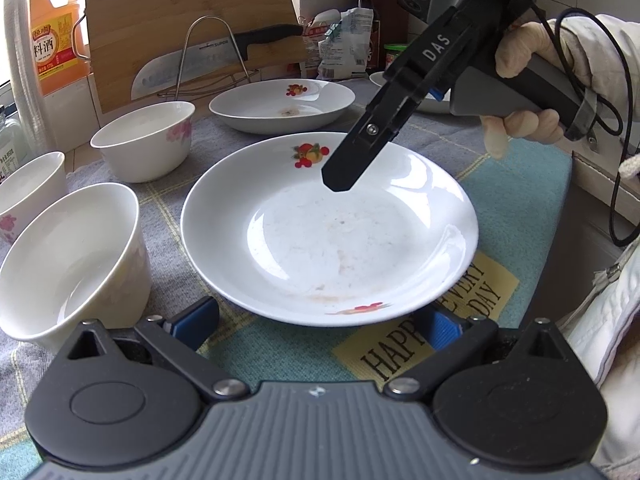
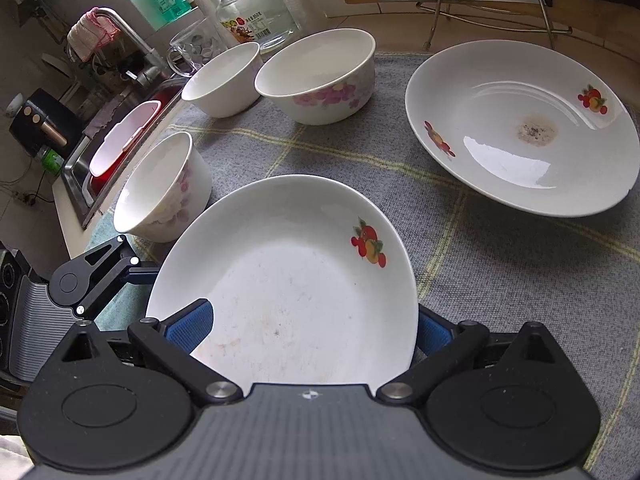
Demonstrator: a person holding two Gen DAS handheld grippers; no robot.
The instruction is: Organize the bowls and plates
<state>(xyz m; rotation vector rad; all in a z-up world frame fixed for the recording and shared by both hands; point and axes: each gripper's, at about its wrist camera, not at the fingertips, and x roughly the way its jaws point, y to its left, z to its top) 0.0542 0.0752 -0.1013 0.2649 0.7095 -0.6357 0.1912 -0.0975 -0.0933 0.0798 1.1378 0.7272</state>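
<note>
The near plate (image 1: 330, 236) is lying on the checked cloth (image 1: 516, 184), three bowls (image 1: 70, 256) to its left. The left gripper (image 1: 318, 322) is spread wide at its near rim. The right gripper (image 2: 312, 326) is straddling its edge — contact probably, not confirmable — the far plate (image 2: 520, 128) sitting apart.

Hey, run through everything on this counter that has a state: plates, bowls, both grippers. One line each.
Near plate: flat on the cloth, faintly stained.
Far plate: flat, brown stain in the middle.
Three bowls: upright, unstacked.
Left gripper: jaws open at the near plate's rim.
Right gripper: jaws open over the near plate.
</note>
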